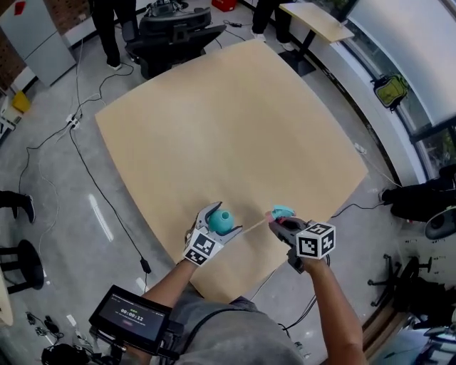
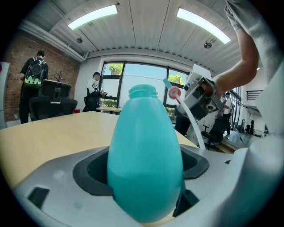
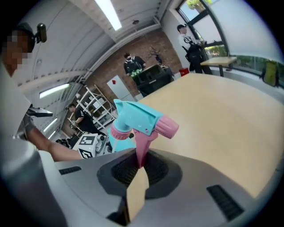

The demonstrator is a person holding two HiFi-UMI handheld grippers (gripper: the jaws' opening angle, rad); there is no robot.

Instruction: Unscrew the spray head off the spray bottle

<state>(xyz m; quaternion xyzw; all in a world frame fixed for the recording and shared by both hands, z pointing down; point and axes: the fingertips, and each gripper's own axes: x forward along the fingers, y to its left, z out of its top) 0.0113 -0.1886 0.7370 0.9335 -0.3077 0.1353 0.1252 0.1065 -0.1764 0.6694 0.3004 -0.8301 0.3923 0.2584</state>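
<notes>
The teal spray bottle (image 1: 221,221) stands near the front edge of the wooden table (image 1: 235,121), and my left gripper (image 1: 212,229) is shut on its belly. In the left gripper view the bottle (image 2: 144,164) fills the space between the jaws, and its threaded neck (image 2: 143,91) is bare. The spray head (image 1: 282,212) is off the bottle, a little to its right. My right gripper (image 1: 283,225) is shut on it. In the right gripper view the teal head with pink nozzle (image 3: 138,117) is held by its pink trigger (image 3: 142,148). Its white dip tube (image 2: 193,126) hangs free.
Black office chairs (image 1: 174,32) and people's legs stand beyond the table's far edge. Cables (image 1: 78,153) run over the floor at the left. A second small table (image 1: 317,21) is at the back right. A timer screen (image 1: 132,314) sits at the person's waist.
</notes>
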